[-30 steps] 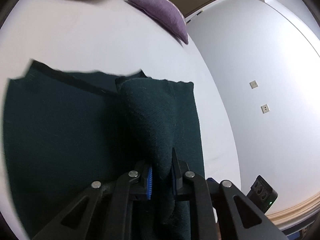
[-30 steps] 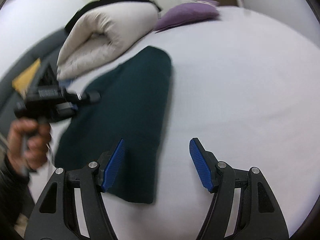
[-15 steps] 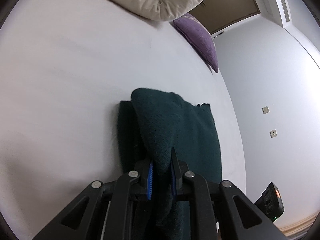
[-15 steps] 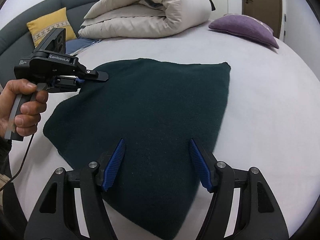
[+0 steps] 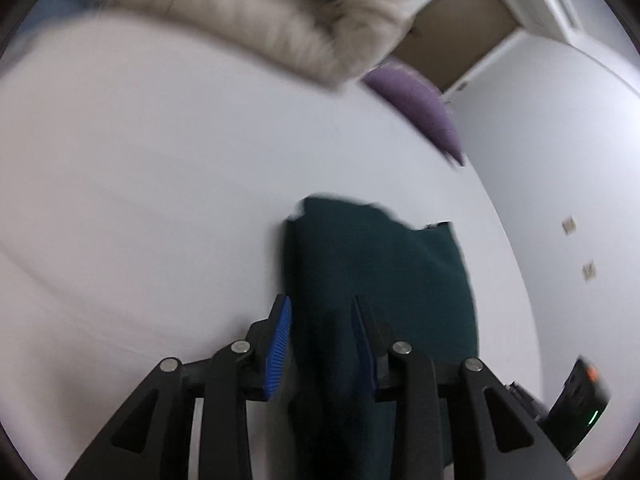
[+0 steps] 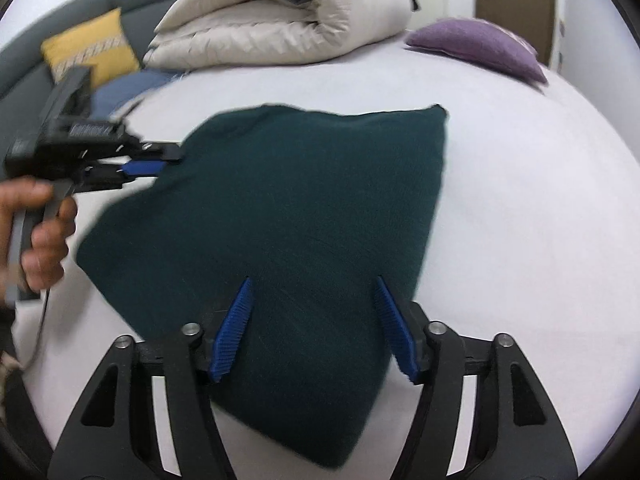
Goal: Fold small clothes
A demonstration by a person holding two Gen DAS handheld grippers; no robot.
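Note:
A dark green knitted garment (image 6: 304, 200) lies folded on the white bed (image 6: 520, 240). My left gripper (image 5: 320, 304) is at its left corner. The jaws are opening, and the cloth (image 5: 380, 272) lies between the blue pads without being pressed. The right wrist view shows that same left gripper (image 6: 170, 160), held by a hand (image 6: 44, 232), with its tips at the garment's edge. My right gripper (image 6: 313, 282) hovers over the near part of the garment. Its jaws are closing but still wide, with fabric below them and nothing gripped.
A rolled beige duvet (image 6: 280, 24) and a purple cushion (image 6: 476, 46) lie at the far side of the bed. A yellow cushion (image 6: 88, 50) and a blue cloth (image 6: 128, 88) sit at the far left. A white wall (image 5: 560, 160) borders the bed on the right.
The left gripper carried a pinched fold of cloth across, and its jaws have now parted from it. The right gripper swung over the garment and its jaws narrowed a little.

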